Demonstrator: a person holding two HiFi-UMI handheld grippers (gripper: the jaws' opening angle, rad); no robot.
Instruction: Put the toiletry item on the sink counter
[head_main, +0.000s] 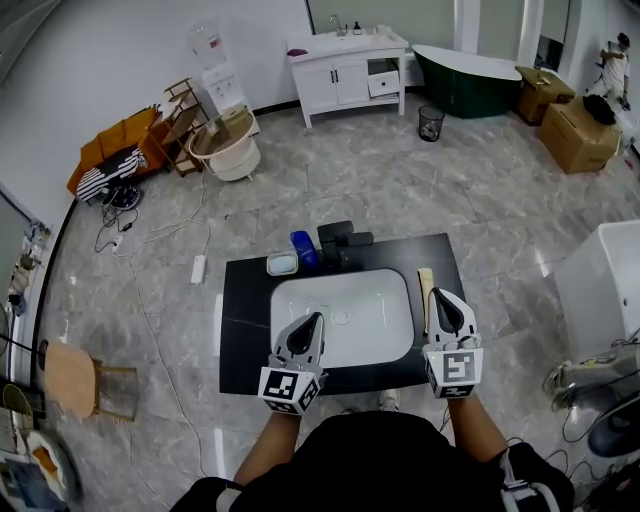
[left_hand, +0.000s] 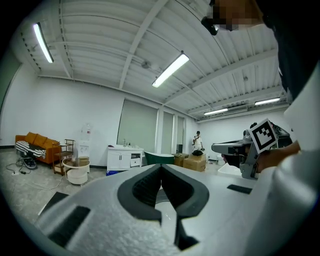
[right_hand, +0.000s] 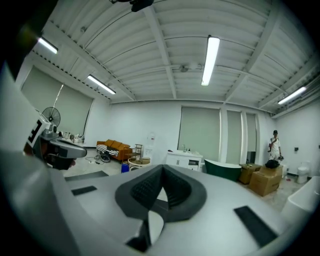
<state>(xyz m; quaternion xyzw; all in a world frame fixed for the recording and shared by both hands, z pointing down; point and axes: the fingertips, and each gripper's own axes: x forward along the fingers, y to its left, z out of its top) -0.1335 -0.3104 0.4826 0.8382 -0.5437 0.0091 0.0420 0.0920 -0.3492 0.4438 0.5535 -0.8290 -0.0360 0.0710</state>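
A black sink counter (head_main: 245, 320) holds a white basin (head_main: 345, 315). Along its back edge stand a pale dish (head_main: 282, 263), a blue bottle (head_main: 303, 249) and some black containers (head_main: 345, 243). A slim beige item (head_main: 424, 290) lies on the counter to the right of the basin. My left gripper (head_main: 314, 319) hovers over the basin's near left corner, shut and empty (left_hand: 161, 167). My right gripper (head_main: 441, 294) hangs over the counter's right side next to the beige item. It is also shut with nothing between its jaws (right_hand: 162, 169).
Across the room stand a white vanity cabinet (head_main: 345, 70), a dark green bathtub (head_main: 465, 75), cardboard boxes (head_main: 575, 130) and a small bin (head_main: 431, 122). An orange sofa (head_main: 115, 145) and a round tub (head_main: 228, 150) are at the left. Cables (head_main: 150, 300) trail over the floor left of the counter.
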